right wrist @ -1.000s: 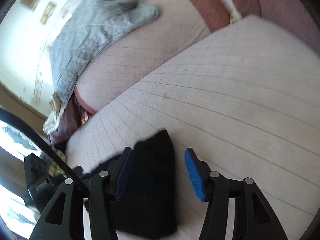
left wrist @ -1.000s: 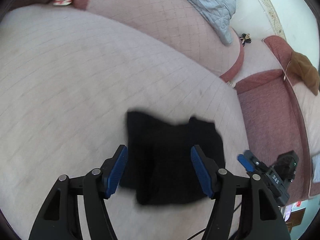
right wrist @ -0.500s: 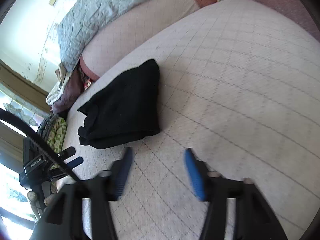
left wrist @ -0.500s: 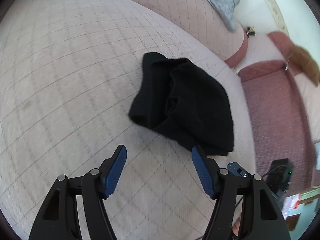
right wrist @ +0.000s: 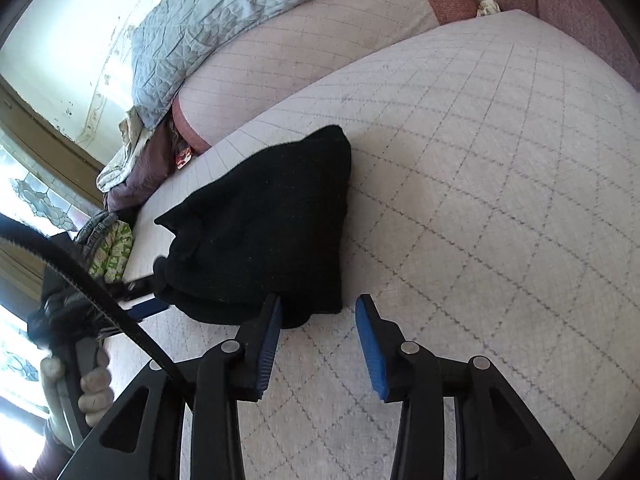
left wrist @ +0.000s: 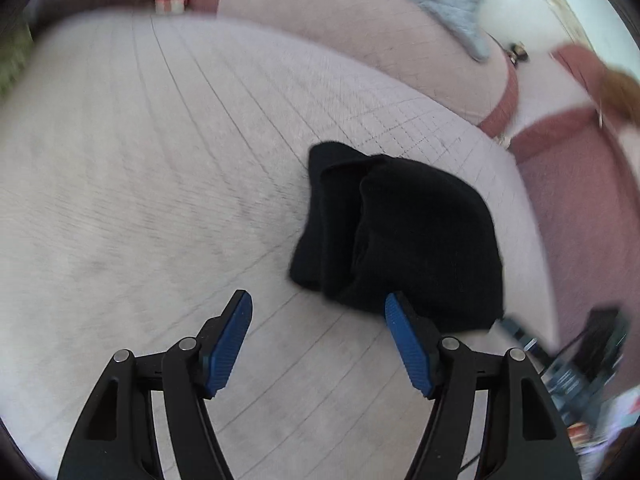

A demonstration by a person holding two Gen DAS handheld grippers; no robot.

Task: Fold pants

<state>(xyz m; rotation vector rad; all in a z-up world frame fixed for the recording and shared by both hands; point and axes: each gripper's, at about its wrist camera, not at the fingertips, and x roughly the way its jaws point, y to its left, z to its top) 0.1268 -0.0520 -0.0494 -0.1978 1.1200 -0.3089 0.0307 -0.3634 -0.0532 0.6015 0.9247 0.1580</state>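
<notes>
The black pants (left wrist: 400,240) lie folded into a compact bundle on the pale quilted cushion (left wrist: 160,180). They also show in the right wrist view (right wrist: 264,240). My left gripper (left wrist: 318,308) is open and empty, just short of the bundle's near edge, with the bundle ahead and to the right. My right gripper (right wrist: 318,312) is open and empty at the bundle's near right corner; its left finger (right wrist: 270,328) overlaps the edge of the cloth. The left gripper and the hand on it show at the left of the right wrist view (right wrist: 80,328).
A grey-blue quilted blanket (right wrist: 224,16) lies on the pink back cushion (right wrist: 320,52). Clothes are piled at the sofa's far end (right wrist: 132,168). A red-brown armrest (left wrist: 580,200) runs beside the cushion. A brown cloth (left wrist: 616,92) lies on it.
Both grippers have let go of the pants and drawn back from the bundle. The folded bundle now lies free on the cushion in front of them.
</notes>
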